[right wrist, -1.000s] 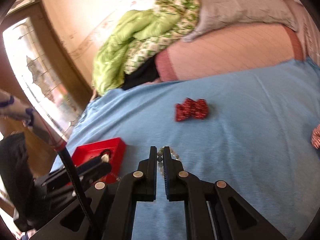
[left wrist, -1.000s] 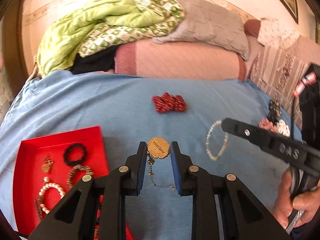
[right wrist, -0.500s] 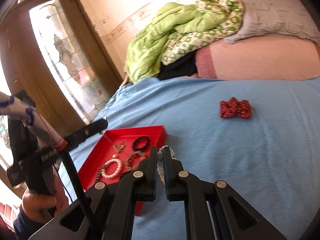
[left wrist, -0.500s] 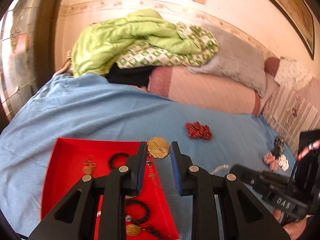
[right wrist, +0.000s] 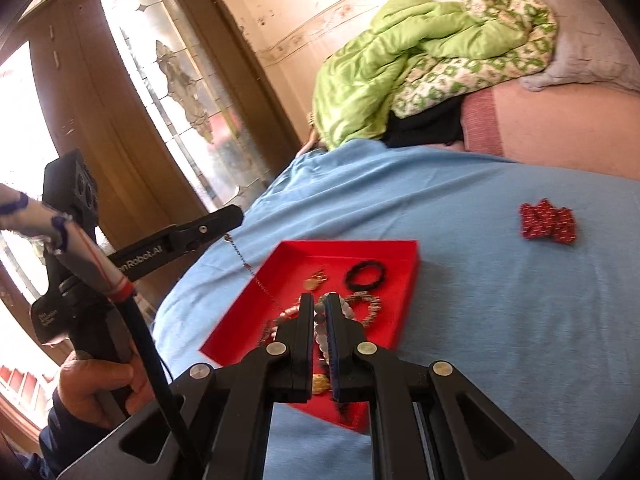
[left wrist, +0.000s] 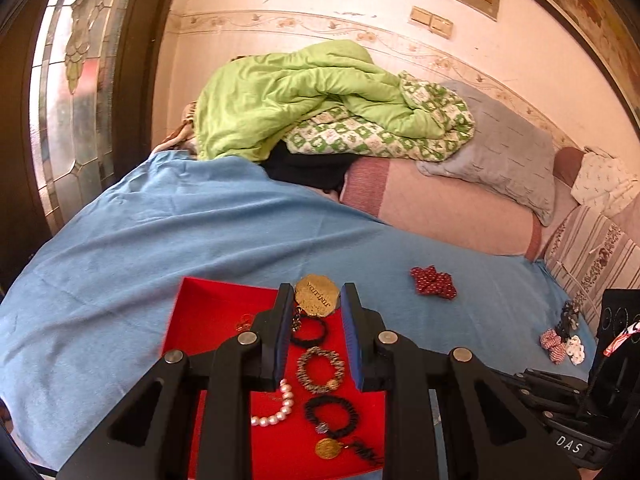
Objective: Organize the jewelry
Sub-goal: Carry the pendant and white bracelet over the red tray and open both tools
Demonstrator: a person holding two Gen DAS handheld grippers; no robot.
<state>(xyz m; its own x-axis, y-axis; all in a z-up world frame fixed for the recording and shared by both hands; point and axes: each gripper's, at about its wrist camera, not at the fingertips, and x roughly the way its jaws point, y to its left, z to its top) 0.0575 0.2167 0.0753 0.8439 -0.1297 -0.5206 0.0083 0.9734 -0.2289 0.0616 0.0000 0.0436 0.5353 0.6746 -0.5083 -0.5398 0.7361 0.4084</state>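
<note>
A red tray lies on the blue bedsheet and holds several bracelets and pendants; it also shows in the right wrist view. My left gripper is shut on a gold medallion pendant whose chain hangs over the tray; the chain shows in the right wrist view. My right gripper is shut on a pearl bracelet above the tray's near part. A red beaded piece lies on the sheet to the right, also in the right wrist view.
Small jewelry pieces lie at the sheet's right edge. Pillows and a green quilt are piled at the bed's head. A glass door stands to the left of the bed.
Both grippers have carried their pieces leftward across the bed until they hang over the red tray. Both stay shut on what they hold.
</note>
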